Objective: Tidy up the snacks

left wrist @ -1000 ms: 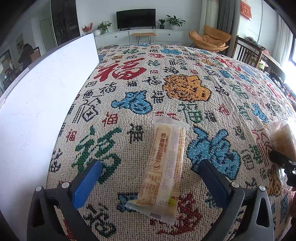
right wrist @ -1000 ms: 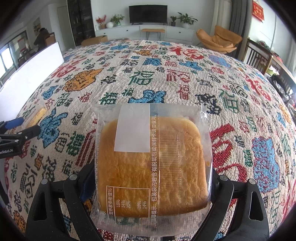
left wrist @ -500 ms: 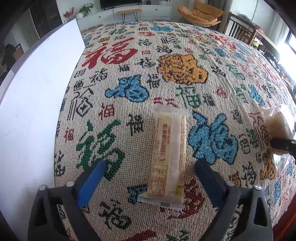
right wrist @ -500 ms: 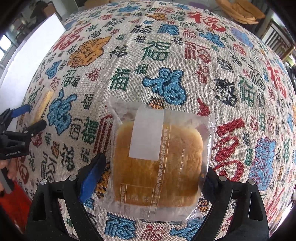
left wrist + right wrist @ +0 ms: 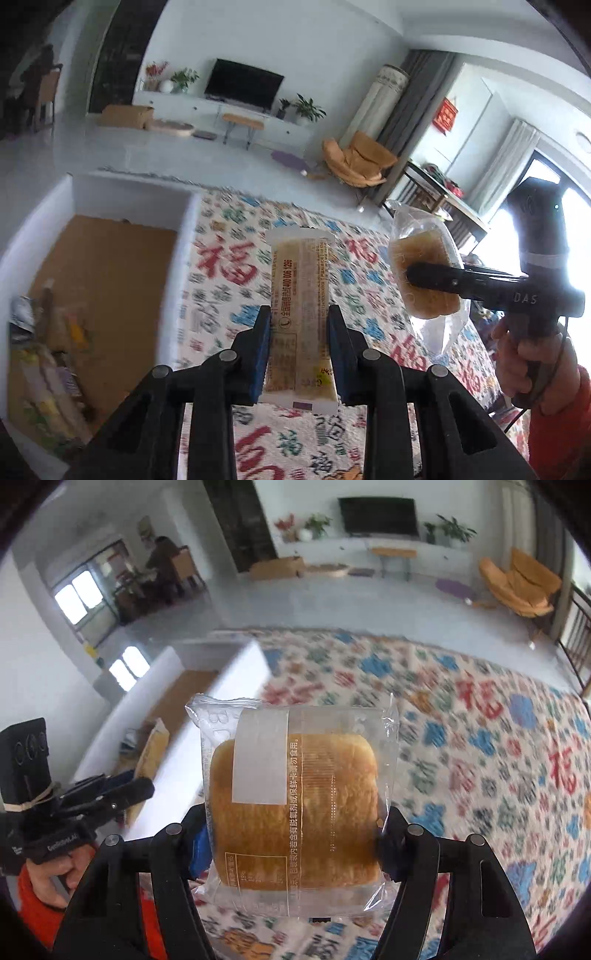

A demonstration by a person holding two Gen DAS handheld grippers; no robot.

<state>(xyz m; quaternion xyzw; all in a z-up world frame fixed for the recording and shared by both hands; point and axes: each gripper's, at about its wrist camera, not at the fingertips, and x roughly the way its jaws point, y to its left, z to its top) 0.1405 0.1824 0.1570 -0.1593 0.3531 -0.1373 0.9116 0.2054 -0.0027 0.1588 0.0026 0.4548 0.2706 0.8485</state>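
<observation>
While both grippers hang above the cloth point(image 5: 373, 288), each has a packet pinched between its pads. Left gripper point(image 5: 299, 339): jaws narrow, clamped on the long sides of a wafer bar point(image 5: 300, 295), which stands upright at frame centre in the left view, its lower end sticking out below the pads. Same gripper shows at lower left of the right view point(image 5: 122, 790), seen side-on with the bar's yellow edge rising past its tips.

Right gripper point(image 5: 295, 834): jaws set wider, gripping the lower half of a cake point(image 5: 295, 808) in clear wrap with a white strip at upper left of the packet. Centre of the right view, packet upright, clear of the cloth. In the left view the cake point(image 5: 424, 280) sits at right of frame, tilted, with one black finger point(image 5: 436, 277) across its face and the right gripper point(image 5: 410, 275) reaching in from the right edge.

Box point(image 5: 181, 258), white walls and brown floor, fills the left side of the left view; assorted packets point(image 5: 48, 369) lie blurred in its lower left corner. In the right view the box point(image 5: 236, 686) is at centre left, just beside the cloth. Cloth is patterned with red, blue and green characters, blurred in both views.
</observation>
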